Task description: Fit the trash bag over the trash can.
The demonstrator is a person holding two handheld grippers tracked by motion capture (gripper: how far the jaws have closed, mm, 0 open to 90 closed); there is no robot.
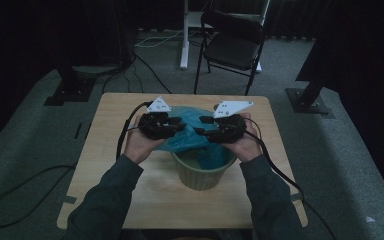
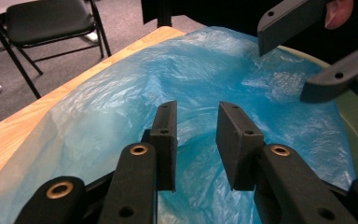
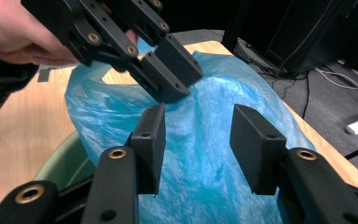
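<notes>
Our left gripper (image 2: 196,140) holds its jaws partly apart, a gap between the pads with only loose blue film behind it; nothing is pinched. Our right gripper (image 3: 198,149) stands wider, jaws well apart, and again the film lies beyond the pads and is not clamped. Neither claw holds anything.

We take the green bin (image 1: 200,172) as our landmark. Both grippers hover just above its far rim, facing each other, the left one on the left side of the bin, the right one on the right. The blue plastic bag (image 1: 190,127) lies partly inside the bin and mostly heaped over its far rim onto the wooden table (image 1: 110,165) behind it. A black folding chair (image 1: 232,45) stands on the floor well beyond the bin, past the table's far edge.

We judge the work to be lining the bin with the bag. The film is thin and slack, so a closing jaw could catch a single fold or none and slide off. If we pull unevenly, the light bin may tip or skate toward the table edge, or the bag may tear at a pad corner. The trailing cables could also snag the rim.

We can read no brand, label or writing anywhere.
</notes>
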